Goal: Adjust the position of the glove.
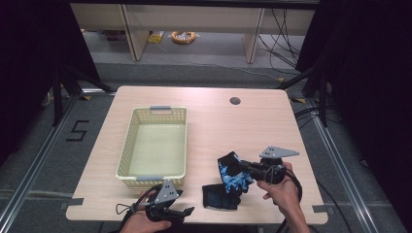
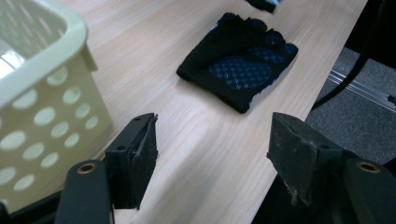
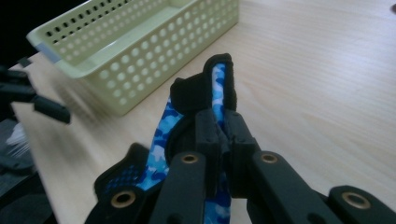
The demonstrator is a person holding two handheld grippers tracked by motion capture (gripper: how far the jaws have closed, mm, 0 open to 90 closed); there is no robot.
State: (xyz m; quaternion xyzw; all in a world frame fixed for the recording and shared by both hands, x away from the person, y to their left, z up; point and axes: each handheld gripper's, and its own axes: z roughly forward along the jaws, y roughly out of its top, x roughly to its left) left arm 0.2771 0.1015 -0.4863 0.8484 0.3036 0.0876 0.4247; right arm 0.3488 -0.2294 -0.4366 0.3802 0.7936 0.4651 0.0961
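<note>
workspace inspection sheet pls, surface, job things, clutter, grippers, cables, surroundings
surface: light wooden table, with a round cable hole near its far edge
job's things: pale yellow perforated plastic basket, nothing in it; black fingerless glove with blue camouflage fabric lifted clear of the table; second black fingerless glove with blue dotted palm lying flat at the near edge
clutter: nothing seen
grippers: right gripper shut on the camouflage glove; left gripper open, nothing between its jaws, beside the basket's near corner
cables: black cables on the floor behind the table
surroundings: grey floor, black curtains at both sides, a yellow reel on the floor under a far bench
</note>
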